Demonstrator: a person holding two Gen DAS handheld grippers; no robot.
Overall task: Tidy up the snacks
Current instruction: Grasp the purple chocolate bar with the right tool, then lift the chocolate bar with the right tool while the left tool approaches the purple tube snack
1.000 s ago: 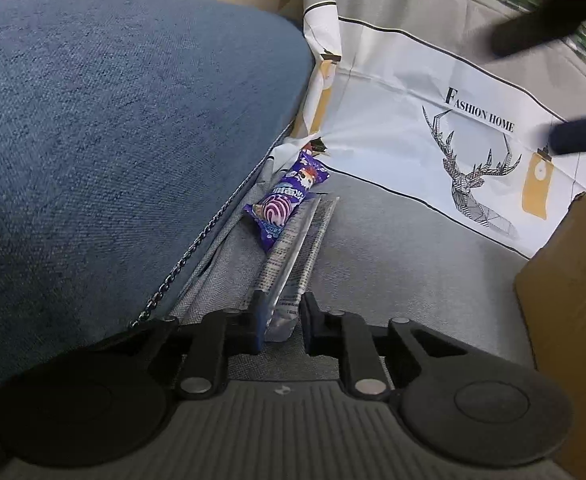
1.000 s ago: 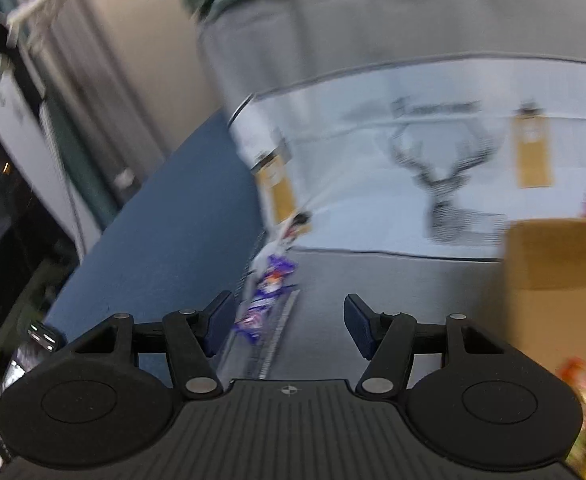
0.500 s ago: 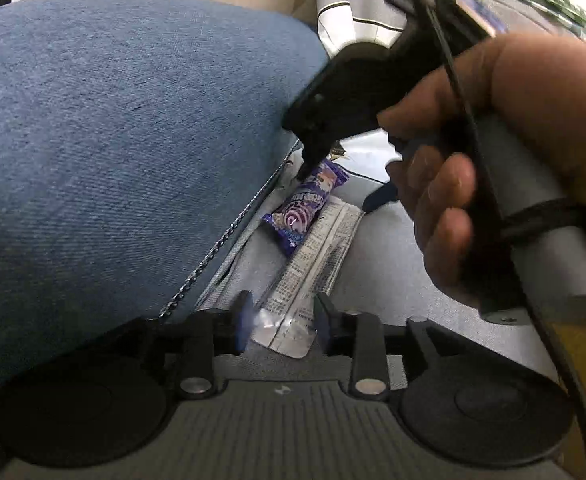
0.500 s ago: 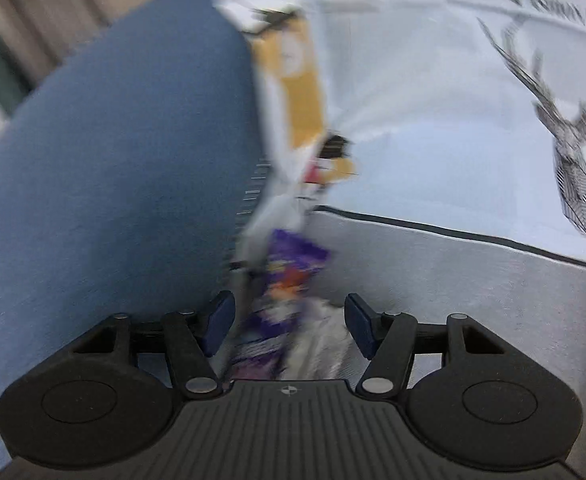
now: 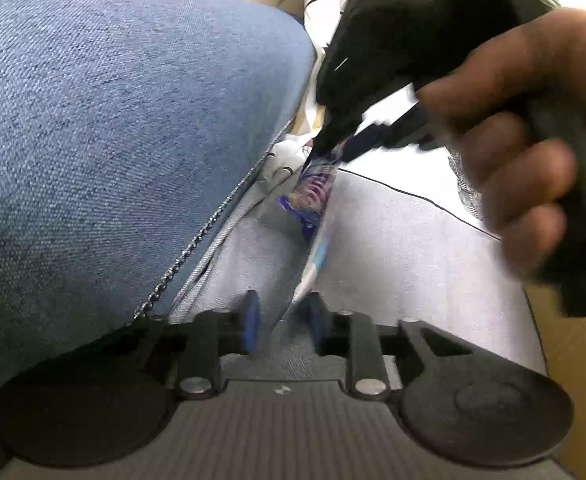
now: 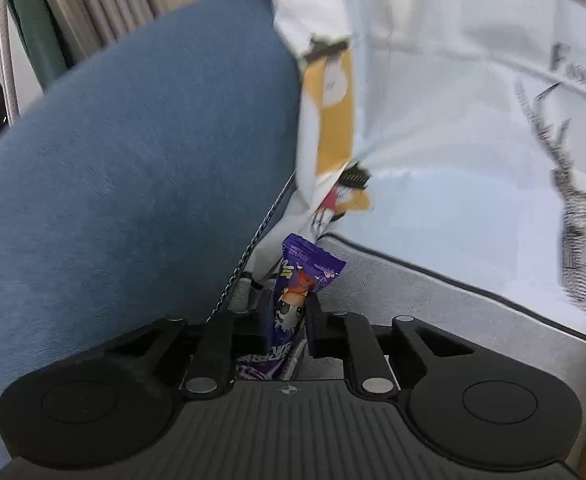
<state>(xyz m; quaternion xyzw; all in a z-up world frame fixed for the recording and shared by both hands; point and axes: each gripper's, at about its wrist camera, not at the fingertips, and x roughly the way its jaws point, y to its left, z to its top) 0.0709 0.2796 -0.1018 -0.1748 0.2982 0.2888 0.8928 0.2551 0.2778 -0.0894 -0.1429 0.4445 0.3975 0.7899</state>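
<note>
A purple snack packet (image 6: 293,296) stands on edge between my right gripper's (image 6: 287,322) fingers, which are closed on it. In the left wrist view the same purple packet (image 5: 313,192) hangs lifted under the right gripper (image 5: 341,144), beside the blue cushion. A white-and-silver snack packet (image 5: 313,264) stands on edge with its near end between my left gripper's (image 5: 281,326) narrowly spread fingers. Whether the left fingers press on it is unclear.
A large blue cushion (image 5: 113,120) fills the left. A white printed pillow with a deer (image 6: 473,140) leans at the back. The grey sofa seat (image 5: 405,264) lies below. A cardboard box edge (image 5: 565,360) is at the right.
My right gripper came down over the purple packet, closed on it and lifted it. The white packet tipped up on edge and the left fingers spread slightly.
</note>
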